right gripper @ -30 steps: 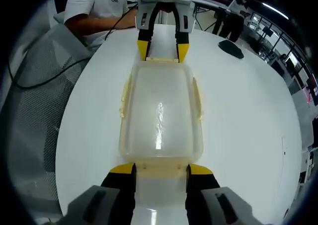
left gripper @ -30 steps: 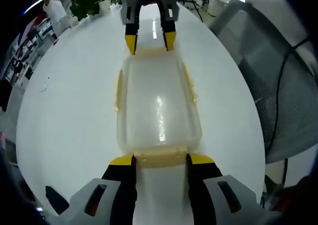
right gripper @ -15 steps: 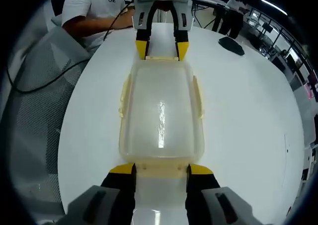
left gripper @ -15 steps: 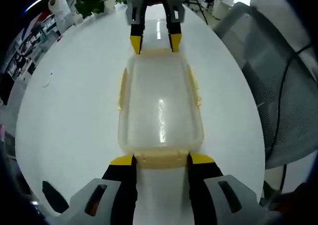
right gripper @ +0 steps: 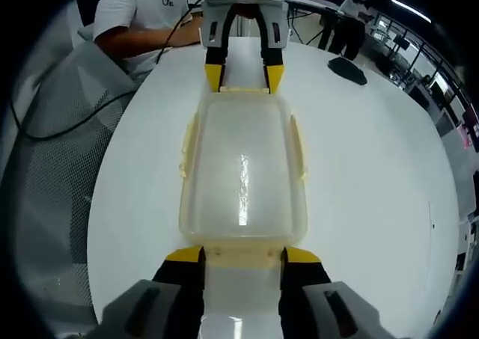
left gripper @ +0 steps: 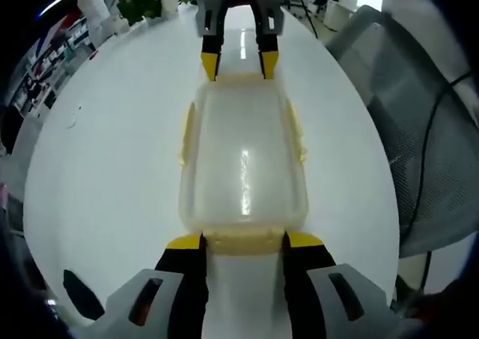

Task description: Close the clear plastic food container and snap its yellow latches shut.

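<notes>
Here the clear container [left gripper: 243, 163] lies lengthwise on the white table [left gripper: 105, 167], its lid on, between the two grippers. The left gripper [left gripper: 243, 242] has its jaws apart, either side of the near yellow end latch [left gripper: 243, 240] (touching or not, I cannot tell). The right gripper [right gripper: 241, 255] stands spread likewise at the opposite end.

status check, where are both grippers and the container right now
Left hand-held gripper open, straddling the near end latch. Right hand-held gripper open at the opposite end. Clear container lidded on white table. Nothing in the way.
</notes>
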`<action>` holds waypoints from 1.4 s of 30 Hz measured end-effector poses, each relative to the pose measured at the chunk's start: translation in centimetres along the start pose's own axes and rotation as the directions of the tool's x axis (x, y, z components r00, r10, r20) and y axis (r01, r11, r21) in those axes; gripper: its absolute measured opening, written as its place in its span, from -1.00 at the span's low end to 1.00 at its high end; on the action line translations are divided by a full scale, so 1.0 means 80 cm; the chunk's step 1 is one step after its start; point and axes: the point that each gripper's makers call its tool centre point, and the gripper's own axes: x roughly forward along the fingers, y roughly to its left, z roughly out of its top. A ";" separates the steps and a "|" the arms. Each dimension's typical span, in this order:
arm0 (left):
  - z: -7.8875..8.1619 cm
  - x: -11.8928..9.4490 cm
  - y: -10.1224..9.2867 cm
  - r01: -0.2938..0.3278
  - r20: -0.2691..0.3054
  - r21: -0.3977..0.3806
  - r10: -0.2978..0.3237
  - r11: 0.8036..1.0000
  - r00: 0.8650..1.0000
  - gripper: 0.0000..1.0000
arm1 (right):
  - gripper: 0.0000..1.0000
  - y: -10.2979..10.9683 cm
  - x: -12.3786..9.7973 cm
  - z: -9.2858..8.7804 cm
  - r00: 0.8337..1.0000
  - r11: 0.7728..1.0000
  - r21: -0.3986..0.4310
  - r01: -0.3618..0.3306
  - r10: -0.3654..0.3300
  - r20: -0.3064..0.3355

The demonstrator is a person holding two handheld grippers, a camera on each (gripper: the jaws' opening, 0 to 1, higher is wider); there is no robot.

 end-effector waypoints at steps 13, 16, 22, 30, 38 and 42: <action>0.005 -0.018 -0.002 -0.015 0.004 -0.032 0.015 0.999 1.000 -0.27 | -0.26 -0.002 -0.020 0.010 1.000 1.000 -0.028 0.014 -0.014 0.007; 0.005 -0.024 -0.007 -0.017 0.000 -0.029 0.017 0.999 1.000 -0.27 | -0.26 0.002 -0.027 0.016 1.000 0.999 -0.034 0.006 -0.005 0.013; 0.010 -0.041 -0.010 -0.020 0.005 -0.033 0.020 0.999 1.000 -0.27 | -0.26 0.005 -0.039 0.022 1.000 0.999 -0.035 0.007 -0.006 0.024; 0.021 -0.062 -0.013 -0.022 0.008 -0.034 0.022 0.999 1.000 -0.27 | -0.26 0.009 -0.060 0.030 0.999 0.999 -0.033 0.008 -0.007 0.046; 0.040 -0.077 -0.014 -0.030 0.002 -0.033 0.030 0.999 1.000 -0.27 | -0.26 0.010 -0.083 0.029 0.998 0.999 -0.041 0.017 -0.015 0.055; 0.050 -0.083 -0.014 -0.039 0.002 -0.026 0.039 0.999 0.999 -0.27 | -0.26 0.011 -0.092 0.025 0.998 0.999 -0.032 0.017 -0.015 0.065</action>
